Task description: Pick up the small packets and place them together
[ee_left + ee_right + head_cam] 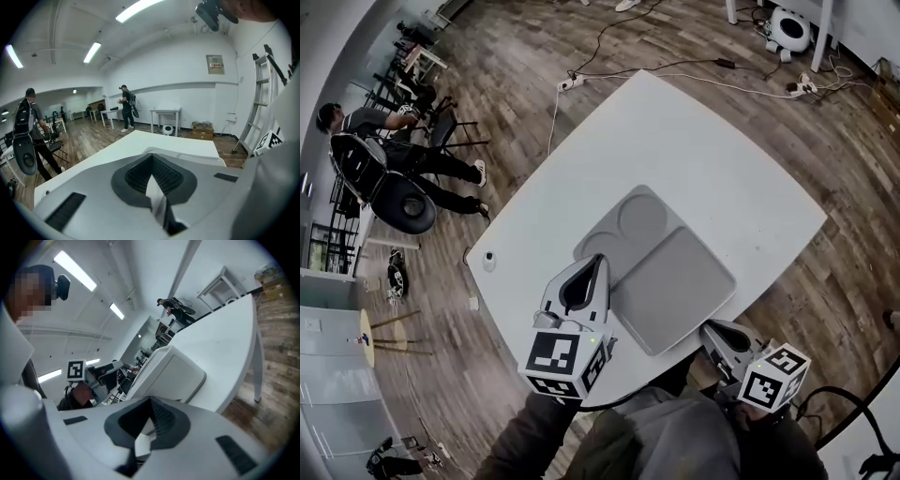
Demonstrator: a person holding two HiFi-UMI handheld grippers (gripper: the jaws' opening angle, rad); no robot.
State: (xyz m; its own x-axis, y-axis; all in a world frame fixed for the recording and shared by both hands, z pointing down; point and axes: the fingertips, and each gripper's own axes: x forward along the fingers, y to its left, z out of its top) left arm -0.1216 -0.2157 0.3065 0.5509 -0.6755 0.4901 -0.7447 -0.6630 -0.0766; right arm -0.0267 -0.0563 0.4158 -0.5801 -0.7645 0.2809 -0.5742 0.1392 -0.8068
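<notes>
A grey compartment tray (675, 291) lies on the white table (694, 141), with round wells at its far end and nothing in it. No small packet shows in any view. My left gripper (600, 260) hovers over the tray's near-left edge with its jaw tips touching and nothing between them; its own view (152, 155) looks across the tray (187, 152). At the table's near edge, right of the tray, my right gripper (710, 328) is also shut and empty. Its view (151, 399) shows the tray (173, 373) and the left gripper's marker cube (76, 370).
A small white object (488, 261) sits at the table's left edge. A seated person and chairs (384, 169) are at the far left, with cables (675, 70) on the wood floor beyond the table. A ladder (262, 103) stands to the right, and a person (125, 108) stands far off.
</notes>
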